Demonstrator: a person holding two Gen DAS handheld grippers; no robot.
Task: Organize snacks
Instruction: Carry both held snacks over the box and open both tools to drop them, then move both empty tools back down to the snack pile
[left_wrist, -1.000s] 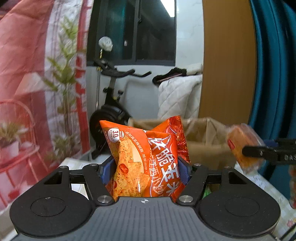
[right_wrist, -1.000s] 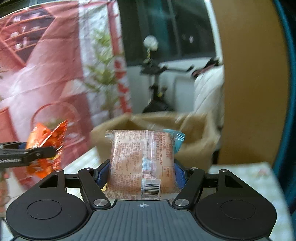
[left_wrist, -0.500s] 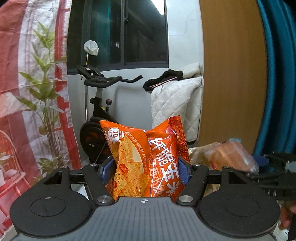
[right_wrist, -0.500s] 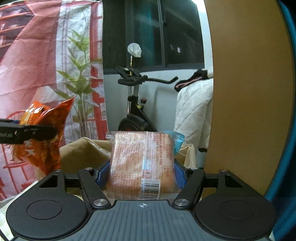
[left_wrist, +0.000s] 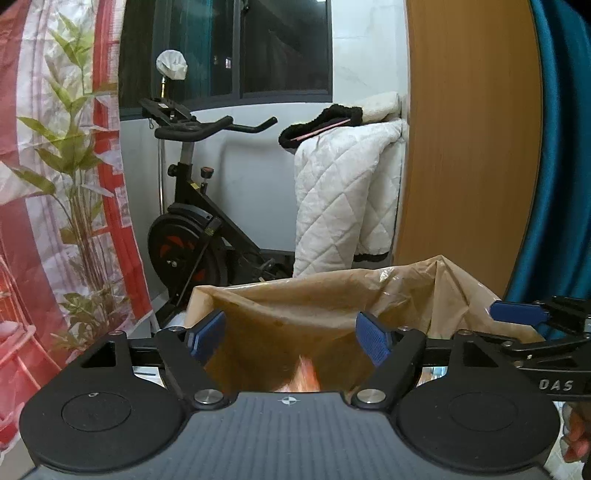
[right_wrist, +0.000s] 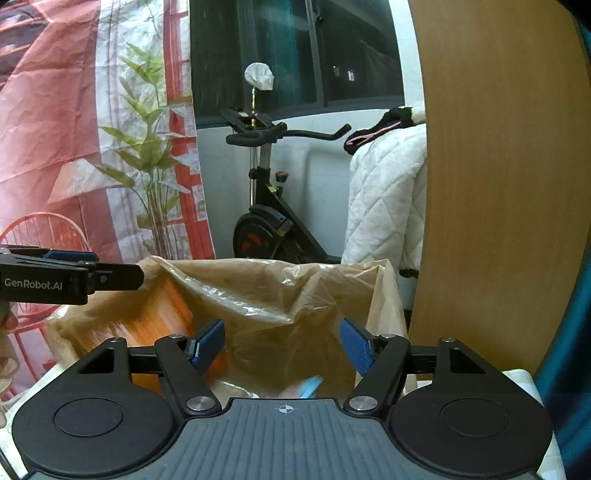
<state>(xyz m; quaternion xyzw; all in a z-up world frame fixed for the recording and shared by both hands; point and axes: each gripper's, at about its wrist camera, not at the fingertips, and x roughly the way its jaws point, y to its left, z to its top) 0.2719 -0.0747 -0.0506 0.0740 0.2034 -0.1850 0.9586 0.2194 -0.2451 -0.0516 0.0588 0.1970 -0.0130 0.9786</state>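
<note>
Both grippers over the mouth of the brown bag (left_wrist: 332, 295), jaws spread, nothing between the pads. Left gripper (left_wrist: 291, 334) empty; an orange blur just under it, low in the bag, reads as the chip packet (left_wrist: 304, 374) dropping. Same packet from the right wrist view shows as an orange smear (right_wrist: 166, 314) against the bag's left inner wall. Right gripper (right_wrist: 282, 341) also empty; a pale pink and blue blur at its base is likely the bread pack (right_wrist: 308, 387), inside the bag, too smeared to be sure of its lie. Step in hand, as I judge it: release of two snacks into the bag, the drop just made. Next move calls for lifting both grippers clear of the bag rim without snagging the thin crinkled wall, then turning to whatever snacks are left; none are in view here, so remaining count unknown. Against half a second ago: each gripper then pinched its snack, chip packet in the left, bread pack in the right, held up at bag height; now the jaws are apart and both items are down inside. The bag also fills more of each view than it did. Exercise bike (left_wrist: 192, 229) and quilt (left_wrist: 343, 192) behind.
</note>
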